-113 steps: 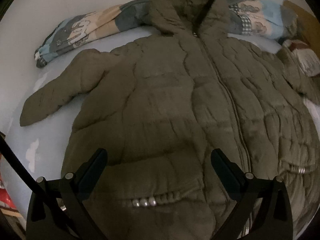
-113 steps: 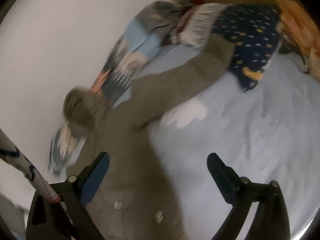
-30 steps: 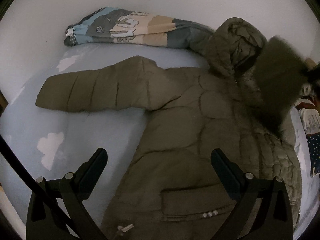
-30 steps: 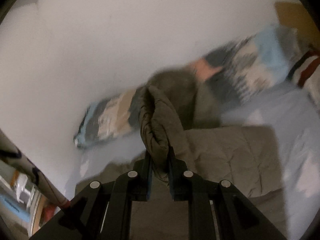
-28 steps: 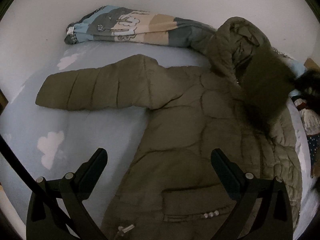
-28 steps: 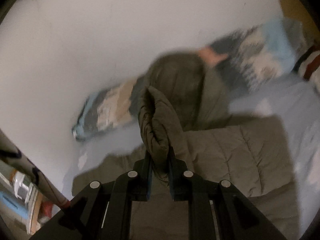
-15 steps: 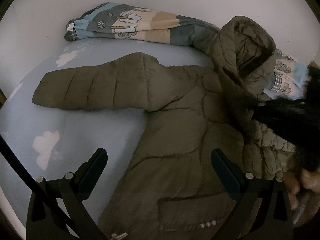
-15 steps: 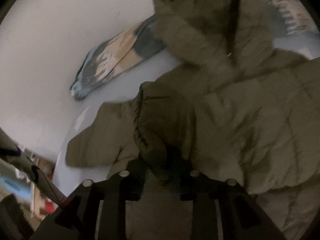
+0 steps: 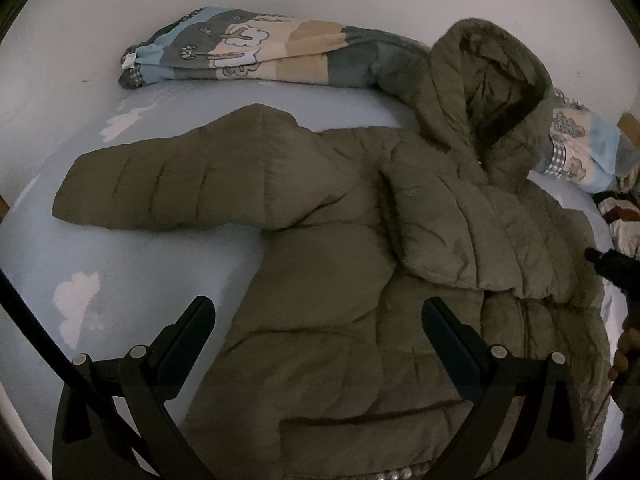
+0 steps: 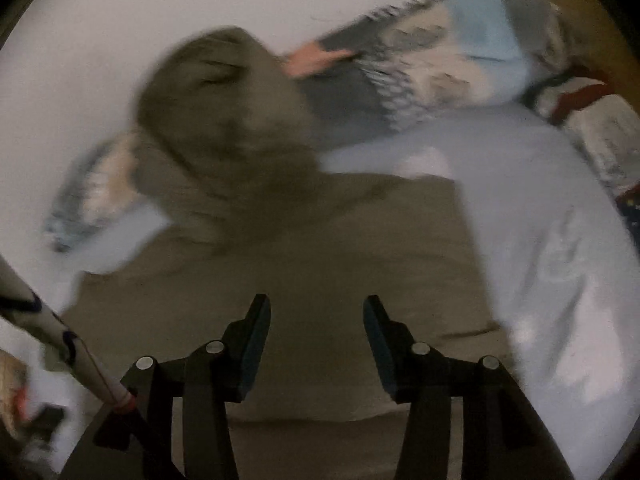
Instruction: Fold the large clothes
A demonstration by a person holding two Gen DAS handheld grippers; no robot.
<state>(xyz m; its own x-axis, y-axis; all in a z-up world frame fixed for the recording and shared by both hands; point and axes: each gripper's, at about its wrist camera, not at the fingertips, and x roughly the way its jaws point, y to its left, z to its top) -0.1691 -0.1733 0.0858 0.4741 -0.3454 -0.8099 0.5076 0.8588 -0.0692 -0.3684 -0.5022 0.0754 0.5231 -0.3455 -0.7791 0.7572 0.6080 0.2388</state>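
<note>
An olive-green quilted puffer jacket [image 9: 352, 280] with a hood [image 9: 492, 92] is seen laid front-up on a bed covered by a pale blue sheet [image 9: 132, 264] printed with white clouds. The padding is stitched in horizontal channels; a zip runs down the middle and a flapped pocket with small snaps shows near the hem. The long axis runs from the hem at the lower edge of the left wrist view to the hood at upper right, where it rests against a rolled patterned blanket [image 9: 256, 52] along the wall. One sleeve [image 9: 176, 184] is stretched out flat to the left. The other sleeve [image 9: 472, 232] is folded across the chest.

The left tongs [image 9: 320, 344] are held wide apart above the lower body of the jacket, with nothing gripped. The right tongs [image 10: 316, 340] are partly apart and opening; only jacket fabric lies below the gap, nothing clamped. The right wrist view is motion-blurred.
</note>
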